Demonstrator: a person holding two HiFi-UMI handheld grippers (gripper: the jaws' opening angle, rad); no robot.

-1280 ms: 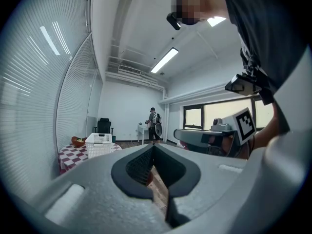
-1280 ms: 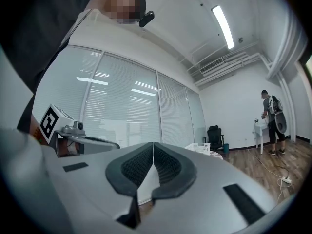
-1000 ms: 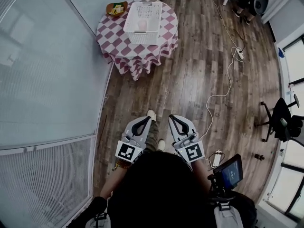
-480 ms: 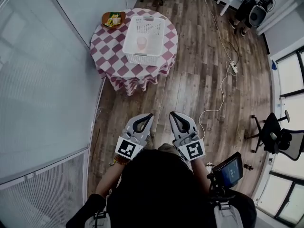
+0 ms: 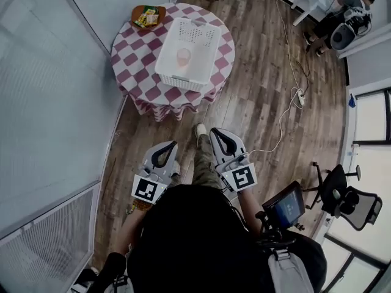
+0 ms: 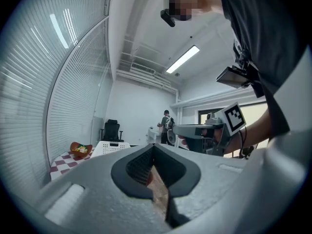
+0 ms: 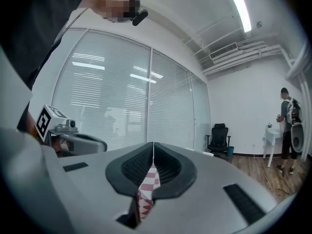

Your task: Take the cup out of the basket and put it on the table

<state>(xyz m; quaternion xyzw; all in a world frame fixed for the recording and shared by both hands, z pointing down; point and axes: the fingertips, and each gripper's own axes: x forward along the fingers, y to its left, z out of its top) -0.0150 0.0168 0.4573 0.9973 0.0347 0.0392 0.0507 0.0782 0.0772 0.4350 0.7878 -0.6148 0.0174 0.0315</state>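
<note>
Pinkish cup [image 5: 183, 57] stands upright inside the white basket [image 5: 204, 34], which sits on the checked-cloth table [image 5: 131, 63]. I'm well short of that basket, with my left gripper [image 5: 169, 148] and right gripper [image 5: 218, 137] both clenched on nothing, noses aimed toward it. The cup sits ahead between them, a shade to the left one's side, and I'd call neither clearly nearer.

The checkered worktop [image 5: 131, 72] and its white basket [image 5: 201, 66], with the cup [image 5: 183, 57] inside, are shown lower in the head view and nearer than before. The left tongs [image 5: 173, 143] have been drawn back toward the lower left, and the right tongs [image 5: 214, 131] carried slightly forward.
</note>
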